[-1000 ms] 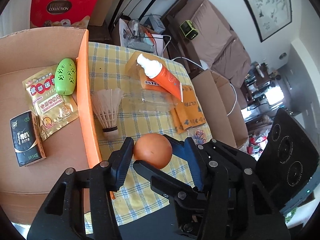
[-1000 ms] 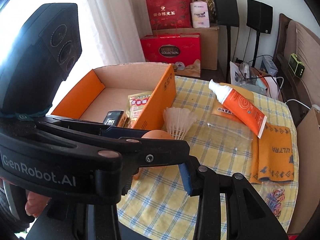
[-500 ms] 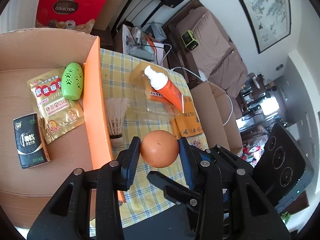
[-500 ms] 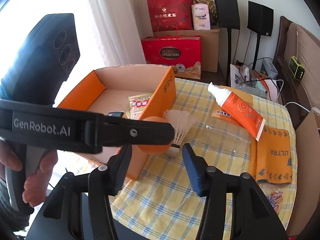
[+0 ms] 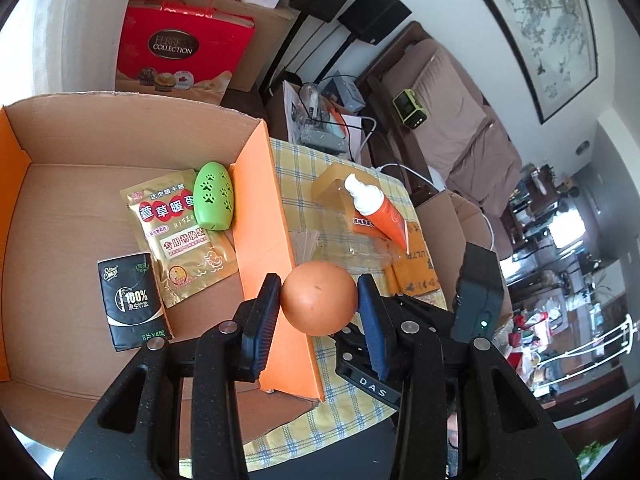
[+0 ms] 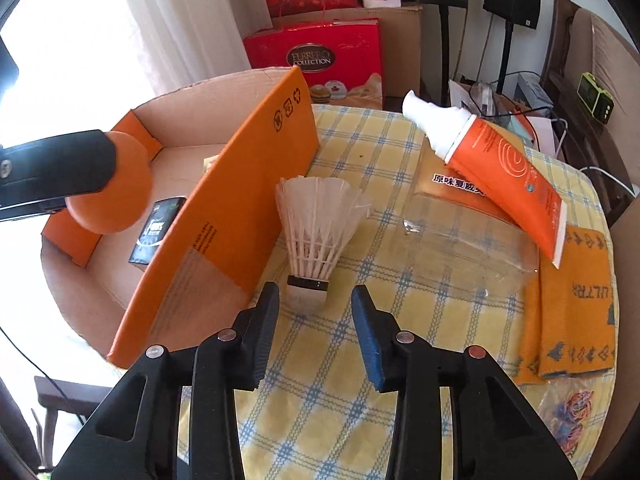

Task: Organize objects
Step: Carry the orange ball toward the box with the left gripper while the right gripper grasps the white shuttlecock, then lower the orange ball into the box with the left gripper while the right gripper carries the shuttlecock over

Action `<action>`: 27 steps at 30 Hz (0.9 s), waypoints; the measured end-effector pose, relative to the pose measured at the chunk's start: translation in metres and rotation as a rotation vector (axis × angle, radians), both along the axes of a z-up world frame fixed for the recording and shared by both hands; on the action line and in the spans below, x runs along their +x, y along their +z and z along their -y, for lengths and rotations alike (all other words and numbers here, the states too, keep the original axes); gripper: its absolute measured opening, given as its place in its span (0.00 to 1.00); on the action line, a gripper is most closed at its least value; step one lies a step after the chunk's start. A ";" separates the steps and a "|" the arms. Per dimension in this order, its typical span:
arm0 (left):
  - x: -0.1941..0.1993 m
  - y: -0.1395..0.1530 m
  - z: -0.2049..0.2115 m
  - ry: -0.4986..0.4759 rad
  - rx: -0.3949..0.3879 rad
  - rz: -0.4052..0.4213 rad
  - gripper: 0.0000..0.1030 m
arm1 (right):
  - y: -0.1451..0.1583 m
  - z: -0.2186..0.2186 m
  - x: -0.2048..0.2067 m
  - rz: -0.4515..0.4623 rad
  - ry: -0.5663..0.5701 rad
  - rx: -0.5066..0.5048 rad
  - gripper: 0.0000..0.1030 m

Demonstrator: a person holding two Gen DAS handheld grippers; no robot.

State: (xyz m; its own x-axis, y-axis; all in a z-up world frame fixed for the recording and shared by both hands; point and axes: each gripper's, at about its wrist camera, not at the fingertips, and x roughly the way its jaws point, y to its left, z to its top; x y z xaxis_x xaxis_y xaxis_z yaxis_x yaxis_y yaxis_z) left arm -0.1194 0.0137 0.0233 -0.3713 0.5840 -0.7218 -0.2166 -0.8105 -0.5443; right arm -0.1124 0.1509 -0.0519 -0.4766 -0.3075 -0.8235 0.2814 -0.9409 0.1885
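My left gripper (image 5: 319, 304) is shut on a brown egg (image 5: 319, 298) and holds it in the air above the right wall of the orange cardboard box (image 5: 260, 216). The egg (image 6: 110, 184) also shows at the left of the right wrist view, over the box (image 6: 240, 184). The box holds a green oval case (image 5: 213, 196), a gold sachet (image 5: 180, 236) and a black tissue pack (image 5: 130, 300). My right gripper (image 6: 314, 312) is open and empty, just in front of a white shuttlecock (image 6: 316, 232) standing on the checked cloth.
An orange tube (image 6: 500, 172) leans on a yellow packet (image 6: 456, 184) behind a clear plastic tray (image 6: 464, 248). Orange cloths (image 6: 572, 312) and coloured rubber bands (image 6: 568, 416) lie at the right. Red gift boxes (image 6: 316, 60) stand behind the table.
My left gripper has carried the egg up and left, from over the cloth to above the box wall. My right gripper has come closer to the shuttlecock, and the left gripper no longer blocks its view.
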 end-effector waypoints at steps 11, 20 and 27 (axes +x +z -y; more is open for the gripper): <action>-0.006 -0.007 0.022 0.030 -0.044 0.012 0.35 | -0.021 0.010 -0.025 0.026 -0.002 0.019 0.37; -0.007 -0.023 0.028 0.014 -0.109 0.056 0.35 | -0.018 -0.003 -0.017 0.026 -0.023 -0.033 0.30; -0.003 -0.030 0.031 0.004 -0.133 0.067 0.35 | 0.011 -0.023 0.007 -0.009 -0.061 -0.075 0.30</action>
State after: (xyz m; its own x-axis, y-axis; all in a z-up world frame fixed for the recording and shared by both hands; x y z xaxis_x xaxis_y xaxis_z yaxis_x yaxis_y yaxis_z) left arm -0.1223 -0.0170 -0.0070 -0.3213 0.4802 -0.8162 -0.1800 -0.8771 -0.4453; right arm -0.1050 0.1739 -0.0405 -0.5032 -0.3388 -0.7950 0.2264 -0.9395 0.2570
